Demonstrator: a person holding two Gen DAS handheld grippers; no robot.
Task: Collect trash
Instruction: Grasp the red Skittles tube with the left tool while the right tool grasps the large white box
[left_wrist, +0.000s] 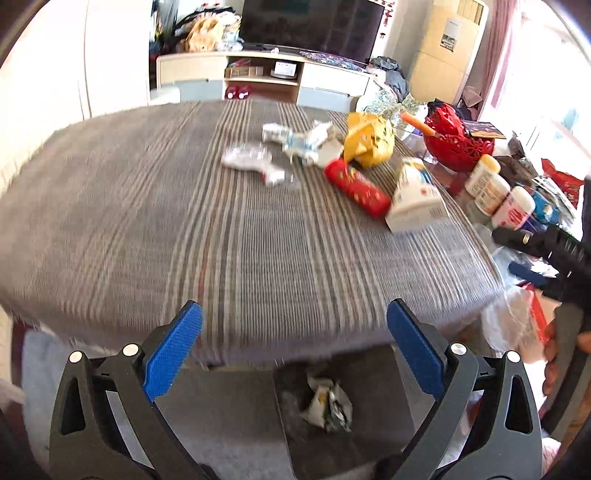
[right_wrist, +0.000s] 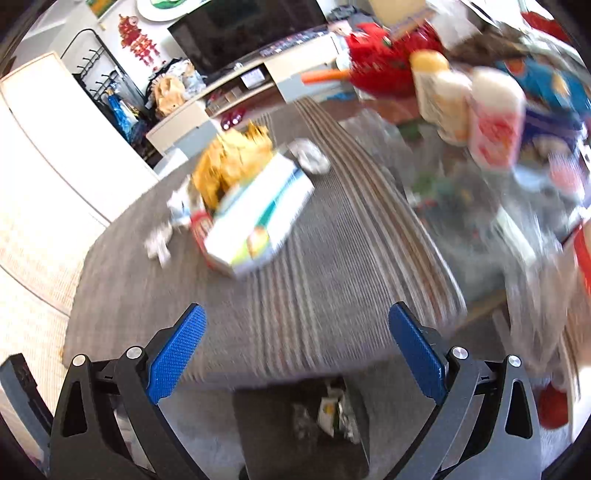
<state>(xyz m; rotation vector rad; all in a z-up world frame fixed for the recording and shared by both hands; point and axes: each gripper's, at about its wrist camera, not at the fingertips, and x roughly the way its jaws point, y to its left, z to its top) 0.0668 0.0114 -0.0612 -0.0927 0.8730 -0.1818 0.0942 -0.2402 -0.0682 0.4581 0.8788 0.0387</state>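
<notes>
Striped grey cloth covers the worktop (left_wrist: 184, 221), and below its near edge a dark bin (left_wrist: 332, 417) stands on the floor with a few crumpled wrappers (left_wrist: 327, 406) already inside, so part of the trash looks collected. Nearest each camera, the left tool (left_wrist: 294, 325) and the right tool (right_wrist: 296, 326) both hang with their blue pads spread wide and nothing between them; a hand (left_wrist: 554, 354) on the right tool's grip shows at the edge of the left view.

Further in, the rest of the trash lies clustered on the cloth toward its far right: a white carton (left_wrist: 417, 195), a red flat pack (left_wrist: 356, 188) just beside it, a crumpled yellow bag (left_wrist: 369, 138), and pale scrunched wrappers (left_wrist: 295, 142) with a clear one (left_wrist: 247, 160) nearer the middle. By that count most of the job is left.

Beyond the cloth's right edge stand white bottles (left_wrist: 491, 192) and a red openwork bowl (left_wrist: 456, 142), probably not rubbish. At the back of the room sit a low TV cabinet (left_wrist: 258, 74), a dark screen (left_wrist: 310, 26) and a tall cream unit (left_wrist: 447, 48).
</notes>
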